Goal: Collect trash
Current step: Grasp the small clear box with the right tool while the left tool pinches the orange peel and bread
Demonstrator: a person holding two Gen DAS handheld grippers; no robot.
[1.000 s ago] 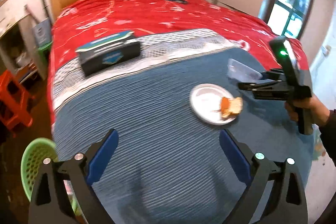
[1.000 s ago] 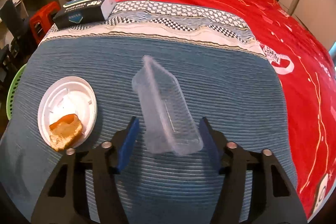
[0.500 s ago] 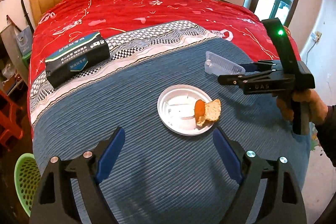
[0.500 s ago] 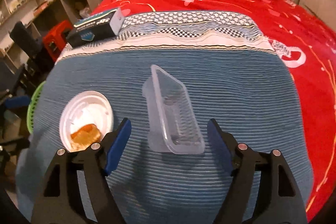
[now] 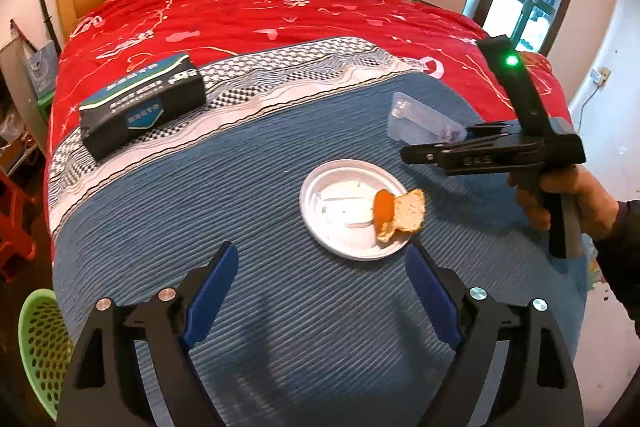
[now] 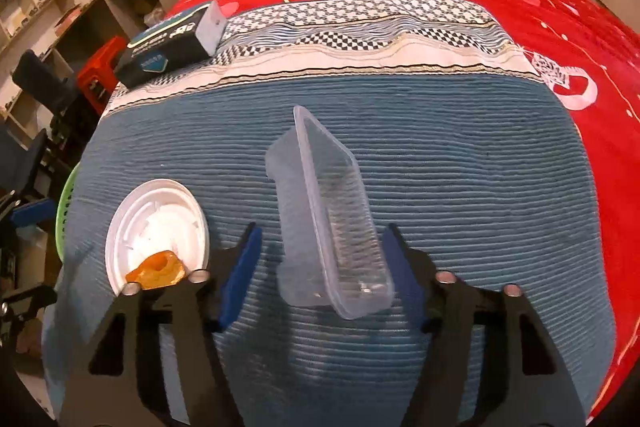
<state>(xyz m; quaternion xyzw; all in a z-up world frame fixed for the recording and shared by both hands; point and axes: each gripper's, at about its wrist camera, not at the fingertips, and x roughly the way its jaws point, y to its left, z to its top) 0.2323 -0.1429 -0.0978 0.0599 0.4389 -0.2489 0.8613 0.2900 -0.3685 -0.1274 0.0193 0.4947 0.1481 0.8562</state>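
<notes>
Left wrist view: a round white plastic plate [image 5: 352, 209] lies on the blue ribbed blanket [image 5: 248, 219] of the bed, carrying a piece of bread with an orange crust [image 5: 398, 215] at its right rim. The left tongs [image 5: 320, 301] hover just short of the plate, blades wide apart, nothing between them. To the right, a hand [image 5: 568, 199] holds the right tongs [image 5: 436, 147] level, beside a clear rectangular plastic tray [image 5: 420, 119]. A dark rectangular box [image 5: 140, 105] rests on the patterned band; a green perforated basket [image 5: 38, 339] stands on the floor at lower left. Wooden headboard and window behind.

Right wrist view: the clear tray [image 6: 332, 227] stands tilted on one long edge on the blanket [image 6: 480, 187], between the blades of the right tongs [image 6: 320, 283], which have just been closing; a gap remains on each side, so the tray is not clamped. The plate [image 6: 156, 223] with the bread [image 6: 156, 271] lies left; the box [image 6: 168, 45] sits farther off.
</notes>
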